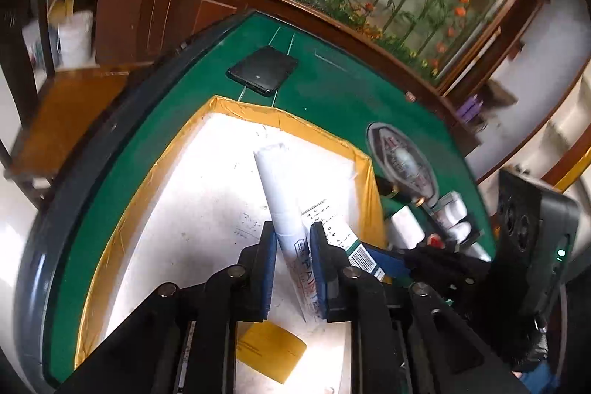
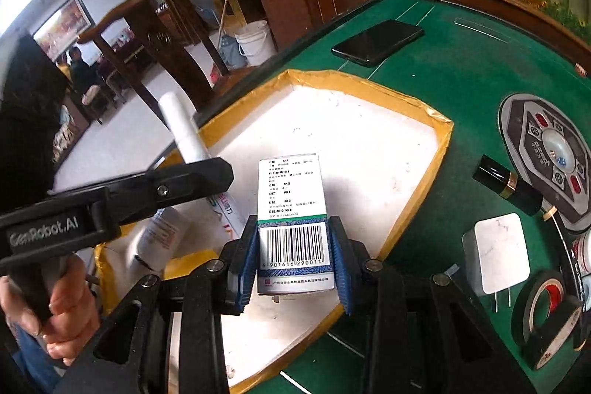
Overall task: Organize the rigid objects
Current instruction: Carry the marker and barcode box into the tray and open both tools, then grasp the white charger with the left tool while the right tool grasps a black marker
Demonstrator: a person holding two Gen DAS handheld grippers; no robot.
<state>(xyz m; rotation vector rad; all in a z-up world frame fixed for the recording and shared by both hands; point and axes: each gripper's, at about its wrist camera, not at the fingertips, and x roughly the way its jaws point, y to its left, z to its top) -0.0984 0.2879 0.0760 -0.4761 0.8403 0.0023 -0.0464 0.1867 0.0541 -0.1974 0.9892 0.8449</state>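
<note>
My left gripper (image 1: 293,235) is shut on a white marker-like tube (image 1: 282,205), which slants up and away over the tray. The tray (image 1: 258,108) is a shallow white box with a yellow taped rim on the green table. In the right wrist view my right gripper (image 2: 293,222) is shut on a small white and green carton (image 2: 291,194) with a barcode, held just above the tray's white floor (image 2: 369,150). The same carton (image 1: 334,226) shows right beside the tube in the left wrist view. A white bottle (image 2: 159,239) lies in the tray under the left gripper.
A black phone (image 2: 376,41) lies beyond the tray. To the tray's right are a black lipstick-like tube (image 2: 506,189), a white charger plug (image 2: 498,253), black tape rolls (image 2: 546,312) and a round dice panel (image 2: 550,150). A hand (image 2: 55,312) grips the left handle.
</note>
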